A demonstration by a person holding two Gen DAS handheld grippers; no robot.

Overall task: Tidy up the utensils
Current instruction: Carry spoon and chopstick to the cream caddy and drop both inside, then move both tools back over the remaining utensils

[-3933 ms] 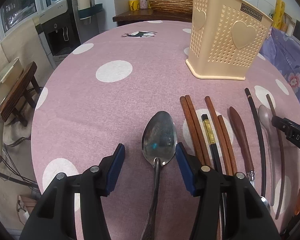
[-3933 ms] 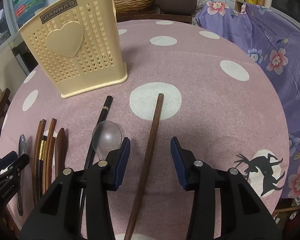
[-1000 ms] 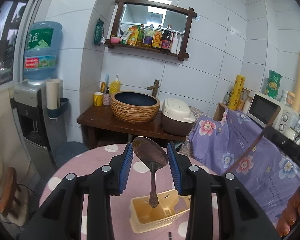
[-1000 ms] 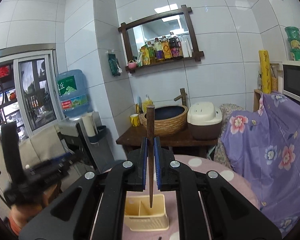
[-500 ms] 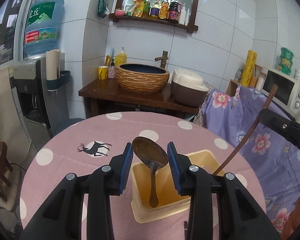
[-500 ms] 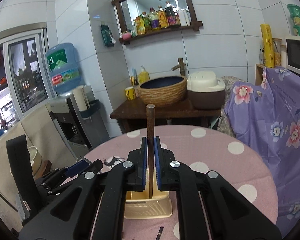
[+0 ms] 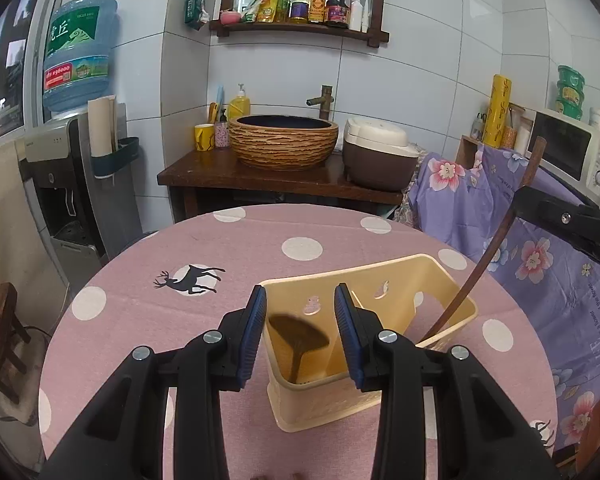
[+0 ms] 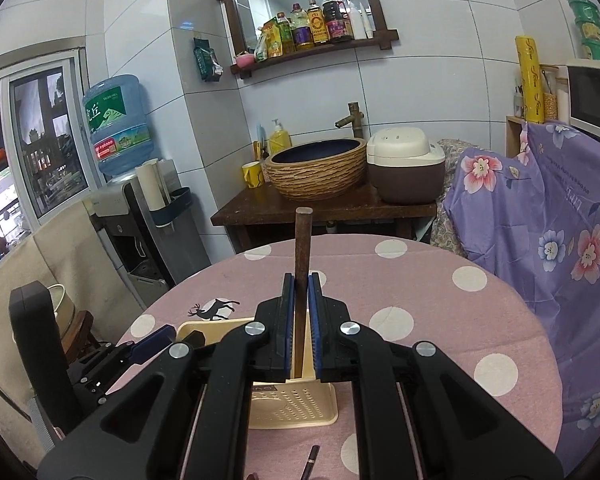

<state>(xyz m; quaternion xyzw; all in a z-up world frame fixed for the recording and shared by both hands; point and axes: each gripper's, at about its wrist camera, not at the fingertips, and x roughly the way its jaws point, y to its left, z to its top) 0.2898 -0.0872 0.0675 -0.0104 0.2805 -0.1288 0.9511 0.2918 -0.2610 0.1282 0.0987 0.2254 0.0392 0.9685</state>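
Left gripper (image 7: 300,330) above holder (image 7: 452,280), blue pads spread apart, touching nothing. Spoon (image 7: 298,338) below and between fingers, blurred, bowl up, handle down inside holder's near compartment. Right gripper (image 8: 301,320) clamped on wooden chopstick (image 8: 302,240), stick upright between pads, top end beyond fingertips, lower end inside holder (image 8: 296,404). Loose chopstick tip (image 8: 311,456) on pink dotted tablecloth (image 8: 420,280) beneath right fingers.

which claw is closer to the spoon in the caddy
Left. The left claw is open directly above the spoon, which sits in the caddy. The right claw is farther right, shut on the wooden chopstick.
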